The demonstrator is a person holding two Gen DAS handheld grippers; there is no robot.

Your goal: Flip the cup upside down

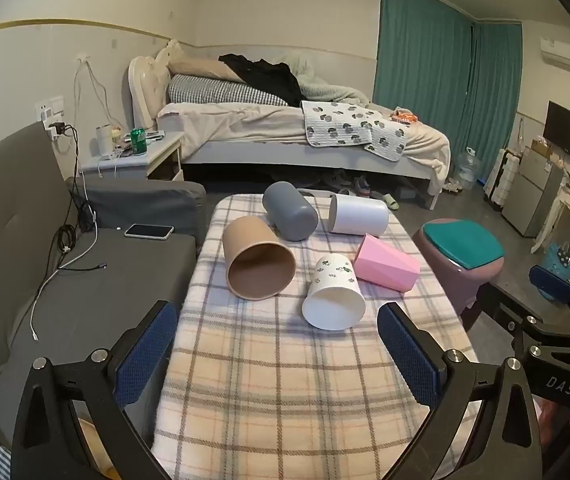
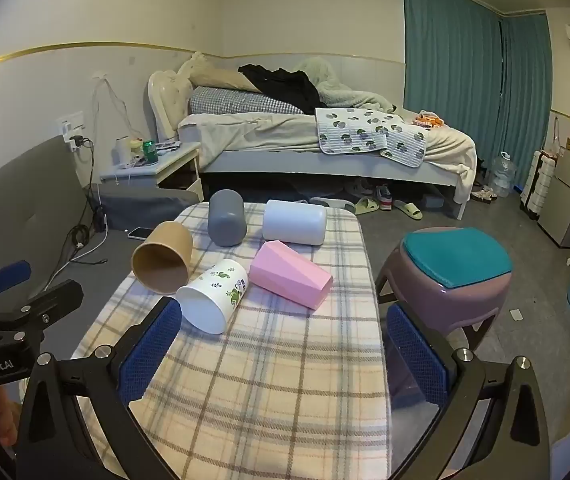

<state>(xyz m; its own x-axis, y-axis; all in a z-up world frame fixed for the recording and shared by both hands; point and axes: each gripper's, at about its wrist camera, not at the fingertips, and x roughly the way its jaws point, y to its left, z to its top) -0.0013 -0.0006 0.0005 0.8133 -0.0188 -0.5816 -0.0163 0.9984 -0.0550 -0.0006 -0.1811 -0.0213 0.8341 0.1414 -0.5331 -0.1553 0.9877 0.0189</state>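
Observation:
Several cups lie on their sides on a plaid-covered table (image 1: 269, 384) (image 2: 285, 380): a brown cup (image 1: 257, 258) (image 2: 163, 258), a grey cup (image 1: 289, 210) (image 2: 226, 218), a plain white cup (image 1: 359, 214) (image 2: 295, 222), a pink faceted cup (image 1: 387, 264) (image 2: 291, 274) and a white leaf-print cup (image 1: 333, 292) (image 2: 213, 294). My left gripper (image 1: 277, 344) is open and empty, above the table short of the leaf-print cup. My right gripper (image 2: 285, 344) is open and empty, near the table's right edge.
A purple stool with a teal seat (image 1: 461, 256) (image 2: 451, 276) stands right of the table. A grey sofa (image 1: 85, 272) with a phone (image 1: 149, 231) and cables lies left. A bed (image 1: 293, 128) and nightstand (image 1: 137, 158) are behind.

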